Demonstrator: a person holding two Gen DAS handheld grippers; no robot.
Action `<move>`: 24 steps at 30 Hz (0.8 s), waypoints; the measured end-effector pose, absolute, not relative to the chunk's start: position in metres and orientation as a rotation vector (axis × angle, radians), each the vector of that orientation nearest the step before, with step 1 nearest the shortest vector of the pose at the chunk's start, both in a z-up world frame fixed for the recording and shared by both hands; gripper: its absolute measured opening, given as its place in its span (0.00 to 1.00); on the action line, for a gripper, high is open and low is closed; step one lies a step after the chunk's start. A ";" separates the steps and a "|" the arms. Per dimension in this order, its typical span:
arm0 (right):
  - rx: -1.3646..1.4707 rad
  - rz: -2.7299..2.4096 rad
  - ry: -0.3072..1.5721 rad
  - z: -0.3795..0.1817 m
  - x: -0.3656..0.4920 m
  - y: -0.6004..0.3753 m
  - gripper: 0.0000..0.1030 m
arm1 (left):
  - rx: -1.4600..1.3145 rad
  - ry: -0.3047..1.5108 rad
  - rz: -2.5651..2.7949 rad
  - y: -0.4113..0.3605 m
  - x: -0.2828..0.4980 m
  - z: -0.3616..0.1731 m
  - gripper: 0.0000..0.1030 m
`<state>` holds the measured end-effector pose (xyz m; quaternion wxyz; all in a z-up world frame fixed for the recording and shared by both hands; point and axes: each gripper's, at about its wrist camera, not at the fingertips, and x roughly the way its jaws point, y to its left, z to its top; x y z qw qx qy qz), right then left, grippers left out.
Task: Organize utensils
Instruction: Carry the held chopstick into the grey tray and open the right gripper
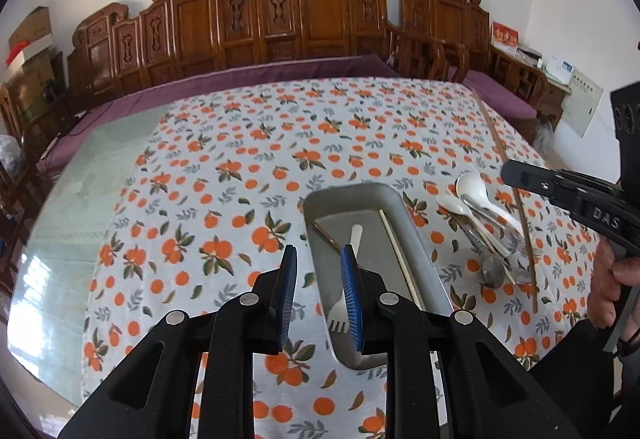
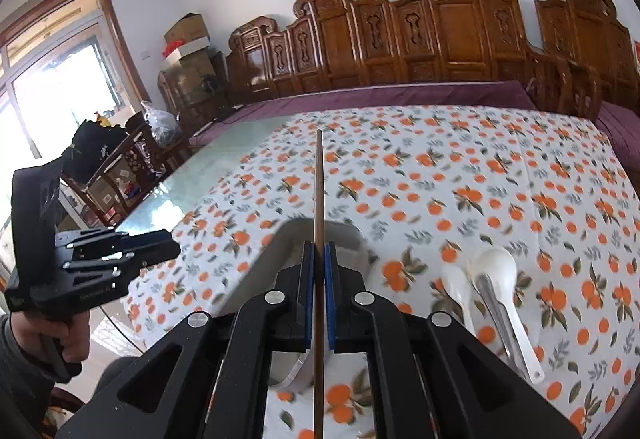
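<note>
The right hand-held gripper (image 2: 319,251) has its blue pads closed flat against a dark brown chopstick (image 2: 319,191), gripping it partway along its length; the stick's long axis runs straight ahead in line with the fingers, its far tip pointing away toward the carved wooden bench (image 2: 440,31) and its near end passing back between the pads and out of the bottom of the right wrist view; it is held above the worktop (image 2: 440,167), over the near end of the grey metal tray (image 1: 424,259), which appears blurred there. The left hand-held gripper (image 1: 318,259) has its pads parted with a clear gap and nothing between them; it hovers over the left rim of the tray. The tray lies lengthwise, running away from the person on the orange-patterned cloth (image 1: 240,167); inside it a pale fork (image 1: 345,291) lies along the tray's length, tines toward the near end and handle pointing away; a pale chopstick (image 1: 400,259) lies along the right wall on the same axis, and a brown chopstick (image 1: 324,237) crosses the far left corner at a slant. Just right of the tray is a loose heap of utensils: two white spoons (image 1: 476,191) with bowls toward the far side and handles slanting near and right, with metal spoons (image 1: 493,271) among them; one more long brown chopstick (image 1: 528,251) lies along the heap's right side, running near to far.
</note>
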<state>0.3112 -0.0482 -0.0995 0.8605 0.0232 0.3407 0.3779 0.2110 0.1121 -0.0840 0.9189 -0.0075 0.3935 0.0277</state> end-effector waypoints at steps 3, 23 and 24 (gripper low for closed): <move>0.045 0.804 0.707 -0.093 0.313 -0.031 0.06 | -0.026 0.794 0.060 0.121 0.204 -0.078 0.21; -0.010 0.759 0.815 -0.152 0.340 0.054 0.06 | -0.044 0.800 0.092 0.147 0.193 -0.078 0.21; -0.016 0.754 0.827 -0.158 0.340 0.056 0.06 | -0.043 0.801 0.092 0.147 0.193 -0.078 0.21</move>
